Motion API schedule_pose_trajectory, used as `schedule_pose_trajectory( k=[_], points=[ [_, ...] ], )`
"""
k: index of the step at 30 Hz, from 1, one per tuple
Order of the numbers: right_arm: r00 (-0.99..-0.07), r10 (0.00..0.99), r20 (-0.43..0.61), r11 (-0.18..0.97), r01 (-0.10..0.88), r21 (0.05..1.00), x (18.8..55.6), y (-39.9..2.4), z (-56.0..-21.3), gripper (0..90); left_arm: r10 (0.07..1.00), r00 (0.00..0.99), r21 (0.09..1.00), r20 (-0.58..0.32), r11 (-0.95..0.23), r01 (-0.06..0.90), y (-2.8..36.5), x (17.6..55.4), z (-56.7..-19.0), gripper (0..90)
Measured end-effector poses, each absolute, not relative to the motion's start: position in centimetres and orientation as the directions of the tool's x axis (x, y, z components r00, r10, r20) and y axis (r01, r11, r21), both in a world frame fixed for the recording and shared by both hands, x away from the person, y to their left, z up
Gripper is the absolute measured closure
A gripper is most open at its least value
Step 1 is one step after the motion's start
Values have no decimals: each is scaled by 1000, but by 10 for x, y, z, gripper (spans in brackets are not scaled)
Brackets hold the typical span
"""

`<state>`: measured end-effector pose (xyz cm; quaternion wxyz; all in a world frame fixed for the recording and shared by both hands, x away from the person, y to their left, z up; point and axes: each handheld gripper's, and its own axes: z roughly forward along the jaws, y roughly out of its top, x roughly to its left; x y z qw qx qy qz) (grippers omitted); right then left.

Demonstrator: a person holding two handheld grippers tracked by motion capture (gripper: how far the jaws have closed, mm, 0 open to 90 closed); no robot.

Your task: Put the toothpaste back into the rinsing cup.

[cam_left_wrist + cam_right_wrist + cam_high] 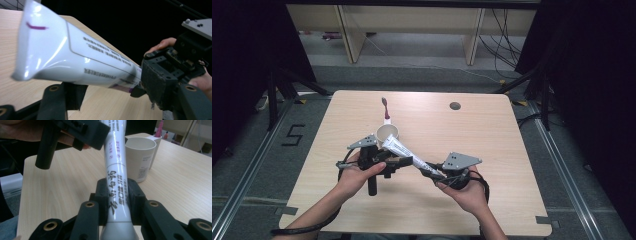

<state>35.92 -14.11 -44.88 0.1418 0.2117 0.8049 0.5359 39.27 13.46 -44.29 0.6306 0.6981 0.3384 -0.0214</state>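
High view: my right gripper (428, 169) clamps toothpaste tube (404, 152) near cap end; left gripper (399, 162) open beside tube, not gripping; cup (387, 133) waits.

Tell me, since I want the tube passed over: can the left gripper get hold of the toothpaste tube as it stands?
Probably yes. The right gripper holds the toothpaste tube up off the table, and its flat end lies by the left gripper with nothing between them.

On the light wooden table (337, 125), a white printed toothpaste tube (404, 151) slants between the left gripper (384, 162) and right gripper (437, 174), its eleven o'clock end beside a cream cup (387, 133); a toothbrush (386, 111) lies at twelve.
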Motion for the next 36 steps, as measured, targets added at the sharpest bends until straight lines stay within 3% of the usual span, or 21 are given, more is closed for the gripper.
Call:
schedule_pose_trajectory(
  k=[11, 15, 20, 36],
  points=[
    [-851, 525, 7, 368, 235, 899, 356, -127, -457, 739, 428, 817, 909, -386, 28, 415, 122, 387, -428, 566],
    [-855, 519, 8, 384, 241, 891, 356, -119, -460, 735, 426, 851, 935, -307, -32, 354, 112, 382, -423, 612],
    [-839, 543, 21, 360, 256, 897, 356, -118, -460, 731, 433, 855, 940, -286, -44, 338, 111, 382, -420, 671],
    [-840, 543, 3, 349, 229, 909, 359, -117, -454, 659, 454, 874, 965, -175, -99, 244, 106, 375, -408, 748]
  ],
)
